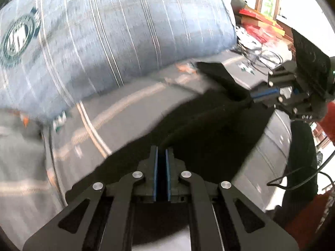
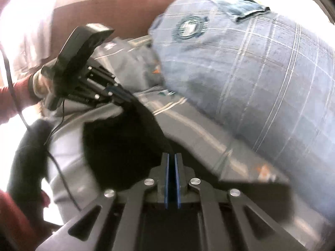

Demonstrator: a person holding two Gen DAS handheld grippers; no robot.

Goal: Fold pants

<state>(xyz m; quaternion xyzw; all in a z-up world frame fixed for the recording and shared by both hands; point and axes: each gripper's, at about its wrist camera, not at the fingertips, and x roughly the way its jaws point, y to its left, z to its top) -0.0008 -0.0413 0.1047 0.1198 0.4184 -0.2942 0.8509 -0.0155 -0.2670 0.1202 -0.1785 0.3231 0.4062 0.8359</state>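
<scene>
A: Pants first. Where do they lie?

B: The black pants [image 1: 201, 129] hang lifted over the grey bedsheet [image 1: 125, 113], stretched between the two grippers. In the left wrist view the cloth runs from the left gripper [image 1: 162, 156] at 6 o'clock up toward 2 o'clock, where the right gripper [image 1: 254, 96] pinches a far corner.

A: Long axis?

B: Roughly the 7-to-2 line in that view, the held edge taut between the two hands. The body of the pants sags below it; blur hides the far end.

A: Gripper states?

B: Left one is clamped on the black cloth, blue pads nearly together with fabric between them. Right one the same. In the right wrist view the right gripper [image 2: 172, 161] sits at 6 o'clock with the pants [image 2: 125, 146] bulging out toward 9, and the left gripper [image 2: 123, 96] bites the cloth up at 10 o'clock.

A: Which hand is nearer?

B: Neither: both already hold, each at one end of the same edge.

A: Surroundings?

B: A big blue checked pillow [image 1: 104, 31] fills 12 o'clock just beyond the cloth. Red sleeve [image 2: 12, 96] at 9 in the right view.

A: So the next move turns on what?

B: Probably carrying that held edge as one line over the sagging part, both hands together, short of the pillow.
</scene>
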